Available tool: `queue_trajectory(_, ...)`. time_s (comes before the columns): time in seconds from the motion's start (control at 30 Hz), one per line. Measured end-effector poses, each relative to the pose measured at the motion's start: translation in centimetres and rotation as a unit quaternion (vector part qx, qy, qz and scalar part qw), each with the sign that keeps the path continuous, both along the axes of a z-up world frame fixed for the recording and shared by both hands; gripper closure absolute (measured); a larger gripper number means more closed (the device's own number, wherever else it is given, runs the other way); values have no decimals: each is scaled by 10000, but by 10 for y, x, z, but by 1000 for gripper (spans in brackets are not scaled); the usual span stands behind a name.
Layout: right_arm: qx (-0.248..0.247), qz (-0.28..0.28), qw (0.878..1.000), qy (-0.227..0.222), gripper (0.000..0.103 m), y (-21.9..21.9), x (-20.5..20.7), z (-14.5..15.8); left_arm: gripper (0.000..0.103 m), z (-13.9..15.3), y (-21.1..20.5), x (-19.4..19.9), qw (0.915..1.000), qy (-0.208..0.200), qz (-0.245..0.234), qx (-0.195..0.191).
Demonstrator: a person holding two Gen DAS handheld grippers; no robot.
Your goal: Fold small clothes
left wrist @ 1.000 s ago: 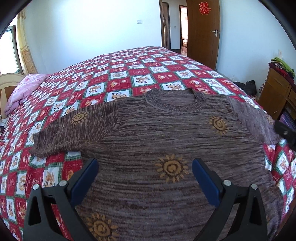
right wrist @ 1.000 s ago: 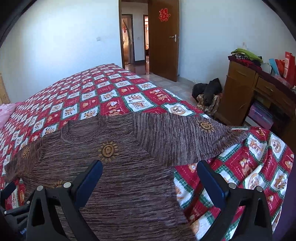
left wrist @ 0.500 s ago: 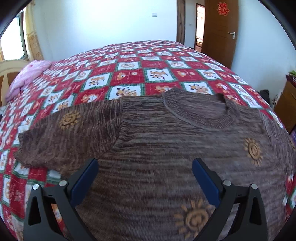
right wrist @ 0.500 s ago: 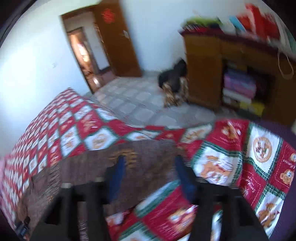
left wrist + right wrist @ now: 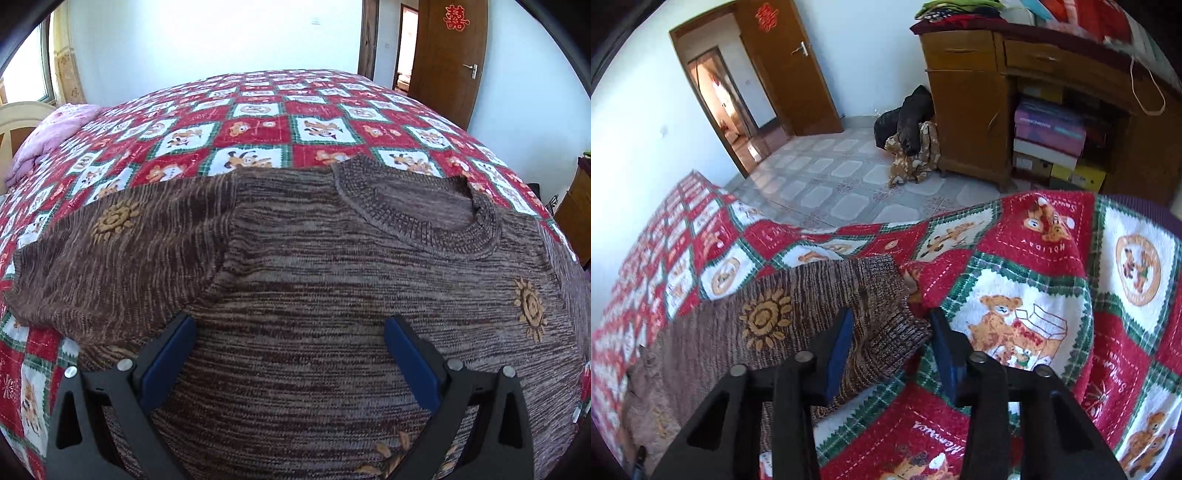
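while the brown knit sweater (image 5: 332, 280) lies flat on the red patchwork quilt (image 5: 258, 122), the left gripper (image 5: 290, 332) hangs low over its chest, jaws spread wide, nothing between them but knit beneath. neckline (image 5: 417, 214) sits toward one o'clock from that gripper, one sleeve (image 5: 110, 258) runs out to nine o'clock, so the sweater's long axis runs collar-far, hem-near.

over on the right wrist view, the right gripper (image 5: 890, 328) has its jaws closing in, now narrow, with the ribbed cuff (image 5: 886, 317) of the other sleeve between the blue pads; whether they press it, cannot tell. that sleeve stretches away toward eight o'clock.

writing: "holiday" reads on a quilt square (image 5: 1049, 229), a red paper character on the wooden door (image 5: 786, 74).
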State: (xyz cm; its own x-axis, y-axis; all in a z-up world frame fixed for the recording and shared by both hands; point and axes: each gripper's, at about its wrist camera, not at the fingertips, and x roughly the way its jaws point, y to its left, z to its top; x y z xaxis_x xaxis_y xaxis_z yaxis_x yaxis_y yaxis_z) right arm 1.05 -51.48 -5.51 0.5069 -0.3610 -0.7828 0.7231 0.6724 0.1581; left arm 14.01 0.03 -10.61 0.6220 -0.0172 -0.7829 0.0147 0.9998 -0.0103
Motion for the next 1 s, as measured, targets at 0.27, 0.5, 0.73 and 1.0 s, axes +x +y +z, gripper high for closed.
queue_trajectory(0.27,-52,84,9999,113,87,-2,-11,3,0,-1,3,1,10000,-5,-29,-95)
queue_trajectory(0.5,122,213,9994,-241,89,11,-17,11,0,-1,5,0,9998,-34,-50,-200)
queue_trajectory(0.73,350,13,9993,-97,89,6,-12,-1,0,-1,6,0,9997,-44,-52,-233)
queue_trajectory(1.0,33,226,9997,-11,92,19,3,10,0,-1,6,-1,9996,-54,-55,-268)
